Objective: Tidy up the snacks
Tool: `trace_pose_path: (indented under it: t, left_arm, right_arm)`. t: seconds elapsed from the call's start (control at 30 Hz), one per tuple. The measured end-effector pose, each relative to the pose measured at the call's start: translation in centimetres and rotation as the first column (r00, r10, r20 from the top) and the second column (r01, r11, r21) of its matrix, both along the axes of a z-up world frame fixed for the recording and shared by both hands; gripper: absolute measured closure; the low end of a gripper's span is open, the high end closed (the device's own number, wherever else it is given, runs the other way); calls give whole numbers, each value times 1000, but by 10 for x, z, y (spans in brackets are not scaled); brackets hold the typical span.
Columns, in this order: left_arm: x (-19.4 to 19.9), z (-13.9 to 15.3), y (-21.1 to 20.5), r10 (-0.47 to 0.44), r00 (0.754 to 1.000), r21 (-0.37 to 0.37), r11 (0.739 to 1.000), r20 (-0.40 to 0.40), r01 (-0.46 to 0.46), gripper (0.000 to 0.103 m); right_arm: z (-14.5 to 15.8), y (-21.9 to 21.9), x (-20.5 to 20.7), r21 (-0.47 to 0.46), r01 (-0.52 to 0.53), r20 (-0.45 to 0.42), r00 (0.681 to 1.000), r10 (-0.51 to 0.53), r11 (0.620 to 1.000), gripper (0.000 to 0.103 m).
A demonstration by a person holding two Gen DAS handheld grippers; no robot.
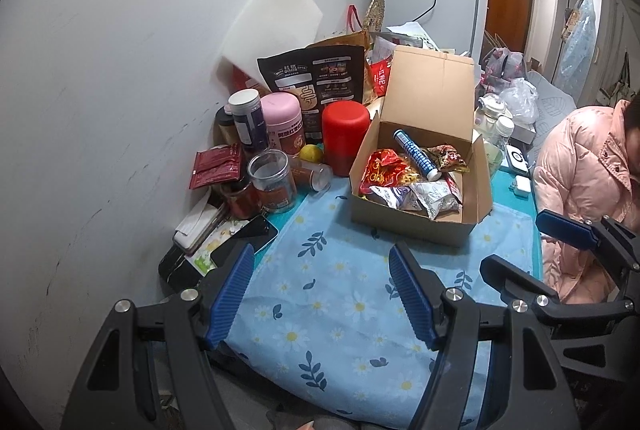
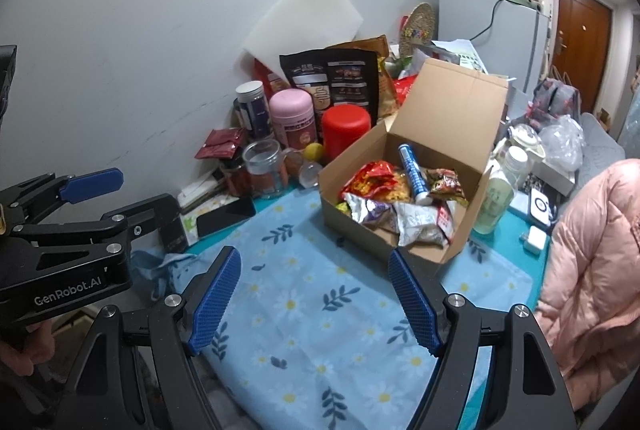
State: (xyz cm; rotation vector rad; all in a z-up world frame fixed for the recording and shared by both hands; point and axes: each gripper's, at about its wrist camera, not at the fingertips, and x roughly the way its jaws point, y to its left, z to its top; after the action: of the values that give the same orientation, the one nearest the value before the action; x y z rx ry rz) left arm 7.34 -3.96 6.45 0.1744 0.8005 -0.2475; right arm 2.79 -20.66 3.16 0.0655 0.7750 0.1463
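Observation:
An open cardboard box stands on the blue flowered cloth. It holds several snack packets and a blue-and-white tube. My left gripper is open and empty, above the cloth in front of the box. My right gripper is open and empty, also just in front of the box. Each gripper shows at the edge of the other's view, the right one and the left one.
Jars, a red canister, a pink tin, a dark pouch and sachets crowd the wall side. A phone lies left. Bottles stand right of the box. A person in a pink jacket sits right.

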Motion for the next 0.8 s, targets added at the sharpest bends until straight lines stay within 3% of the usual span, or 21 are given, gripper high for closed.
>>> trace_pose_path:
  t: [0.8]
  left_arm:
    - [-18,18,7,9,999,-33,999,51,-7,33]
  right_arm:
    - [19,0,-13,1,10,58,998,-10,1000,26]
